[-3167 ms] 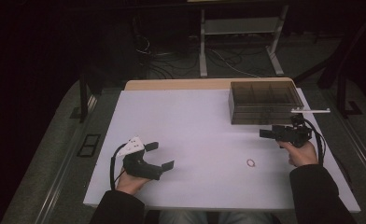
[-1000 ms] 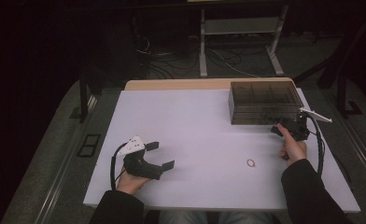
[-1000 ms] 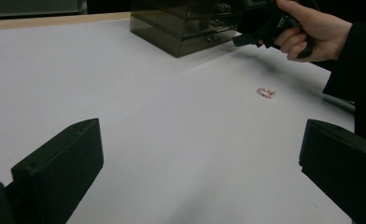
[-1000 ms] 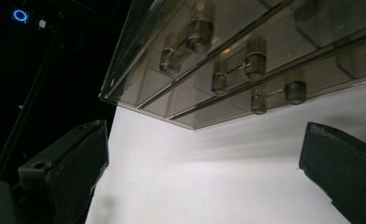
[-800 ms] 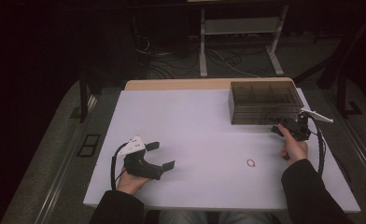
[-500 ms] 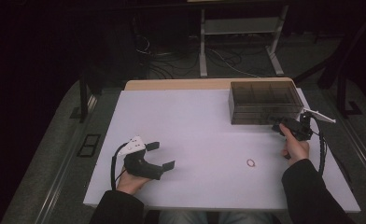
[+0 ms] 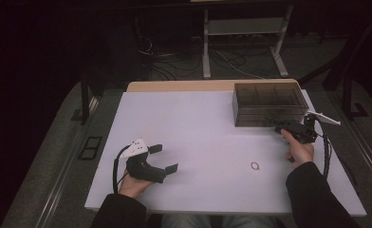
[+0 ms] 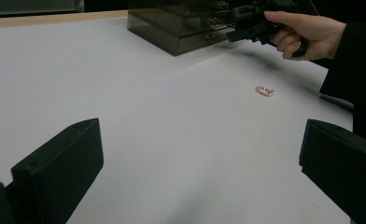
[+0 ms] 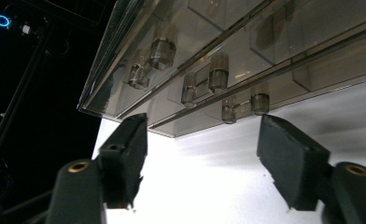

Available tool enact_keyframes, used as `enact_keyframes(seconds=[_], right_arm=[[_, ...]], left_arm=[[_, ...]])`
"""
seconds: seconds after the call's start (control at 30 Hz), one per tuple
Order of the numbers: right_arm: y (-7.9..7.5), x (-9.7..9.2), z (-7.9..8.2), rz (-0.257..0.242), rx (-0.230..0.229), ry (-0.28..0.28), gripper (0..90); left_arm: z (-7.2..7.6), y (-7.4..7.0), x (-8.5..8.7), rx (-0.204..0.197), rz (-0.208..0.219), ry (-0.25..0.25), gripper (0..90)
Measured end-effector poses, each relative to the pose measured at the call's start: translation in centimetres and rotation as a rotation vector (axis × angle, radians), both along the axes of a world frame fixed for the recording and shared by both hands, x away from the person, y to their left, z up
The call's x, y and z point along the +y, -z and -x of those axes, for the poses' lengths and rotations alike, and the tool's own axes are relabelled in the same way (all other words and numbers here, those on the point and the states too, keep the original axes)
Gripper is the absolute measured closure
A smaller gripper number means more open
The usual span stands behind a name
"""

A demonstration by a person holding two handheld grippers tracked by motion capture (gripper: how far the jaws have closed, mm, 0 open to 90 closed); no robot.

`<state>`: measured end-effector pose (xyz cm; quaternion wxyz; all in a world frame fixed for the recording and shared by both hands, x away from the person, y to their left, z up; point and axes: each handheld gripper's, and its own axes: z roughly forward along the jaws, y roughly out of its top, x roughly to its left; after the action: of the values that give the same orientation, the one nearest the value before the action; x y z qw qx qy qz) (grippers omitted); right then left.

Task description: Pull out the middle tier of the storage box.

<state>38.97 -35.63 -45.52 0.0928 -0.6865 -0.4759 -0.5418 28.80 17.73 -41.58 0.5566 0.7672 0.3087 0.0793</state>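
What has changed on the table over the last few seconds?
The right gripper moved from open table up to the front of the smoky plastic drawer box, beside its small knobs. Its jaws have just been closing, with nothing pressed between them yet. The left gripper stayed resting with its jaws wide open, and the small ring and the box kept their places.

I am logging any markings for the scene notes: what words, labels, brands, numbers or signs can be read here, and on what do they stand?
None: no readable text stands on anything here.
Smoky drawer box: plain walls and knobs, no label.
Ring: too small to show any marking.
Left tool and right tool: no print visible.
White table: blank.
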Motion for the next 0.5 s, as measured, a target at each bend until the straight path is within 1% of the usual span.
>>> enact_keyframes(seconds=[0.03, 0.07, 0.1, 0.13, 0.17, 0.3, 0.33, 0.37, 0.4, 0.47, 0.5], right_arm=[[0.00, 0.00, 0.00, 0.000, 0.000, 0.000, 36.1], [-0.03, -0.02, 0.02, 0.002, 0.003, 0.005, 39.1], [-0.03, -0.02, 0.02, 0.002, 0.003, 0.005, 39.1], [-0.02, -0.03, 0.02, 0.007, 0.004, 0.008, 42.3], [-0.02, -0.03, 0.02, 0.007, 0.004, 0.008, 42.3], [-0.02, -0.04, -0.01, 0.009, 0.006, 0.009, 47.2], [0.02, -0.09, -0.04, 0.012, -0.001, 0.015, 49.3], [-0.02, -0.14, -0.02, 0.010, 0.006, 0.020, 50.7], [0.04, -0.21, -0.04, 0.015, 0.000, 0.026, 52.4], [0.12, -0.36, -0.10, 0.005, 0.013, 0.049, 58.2], [0.12, -0.36, -0.10, 0.005, 0.013, 0.049, 58.2]], left_arm=[[0.00, -0.01, 0.00, 0.000, 0.000, 0.000, 0.0], [0.00, -0.01, 0.01, 0.000, 0.001, 0.000, 0.0], [0.00, -0.01, 0.01, 0.000, 0.001, 0.000, 0.0], [0.00, -0.01, 0.01, 0.000, 0.001, 0.000, 0.0], [0.00, -0.01, 0.01, 0.000, 0.001, 0.000, 0.0], [-0.01, 0.00, 0.00, -0.002, -0.001, 0.001, 0.0], [-0.02, 0.00, -0.01, -0.001, -0.001, 0.002, 0.0], [-0.01, 0.01, -0.02, 0.000, -0.001, 0.002, 0.0], [0.00, 0.01, -0.03, 0.000, -0.001, 0.002, 0.0], [-0.01, 0.01, -0.03, -0.001, -0.002, 0.003, 0.0], [-0.01, 0.01, -0.03, -0.001, -0.002, 0.003, 0.0]])
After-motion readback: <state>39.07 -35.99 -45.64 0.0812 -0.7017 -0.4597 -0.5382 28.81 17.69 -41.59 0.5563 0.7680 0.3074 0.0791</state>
